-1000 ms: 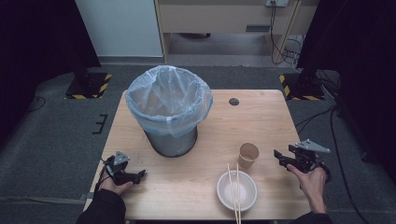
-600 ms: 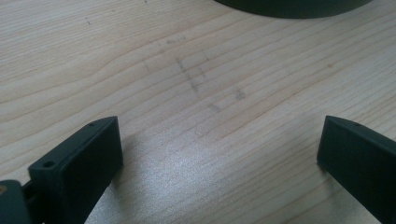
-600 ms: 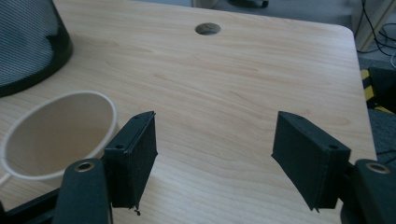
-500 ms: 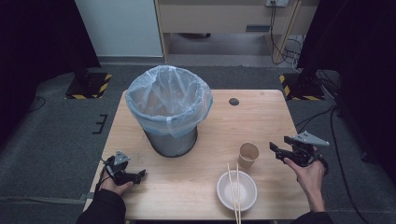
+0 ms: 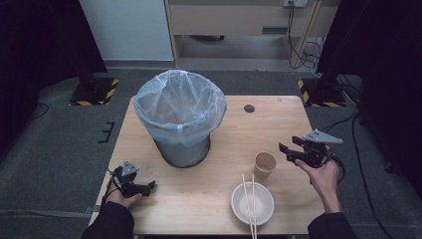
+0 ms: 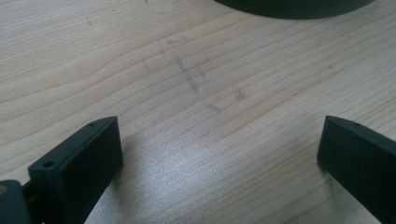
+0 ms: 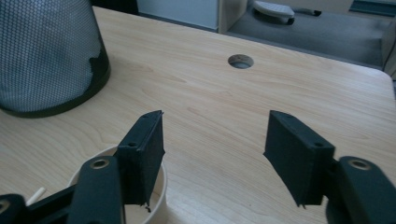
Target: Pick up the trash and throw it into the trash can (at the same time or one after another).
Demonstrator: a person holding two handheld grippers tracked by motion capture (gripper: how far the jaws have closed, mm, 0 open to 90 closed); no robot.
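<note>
Three things wait on the desk near its front right corner: a paper cup, a white bowl at the front edge, and a pair of chopsticks lying across that bowl. None of them is in the bin, which stands towards the back left of the desk with a clear bag over its rim. So I judge that the clearing is only at its start, and all three things are left to do.

The right gripper is above the desk just to the right of the cup. Its jaws have just been closing, but they are open, nothing is held, and the pads do not press on the cup. In the right gripper view the cup rim is behind and below one jaw, not between the two.

The left gripper rests near the front left corner with its jaws wide apart over bare wood and nothing between them.

I can read no brand, label or writing on the cup, the bowl or the bin.
</note>
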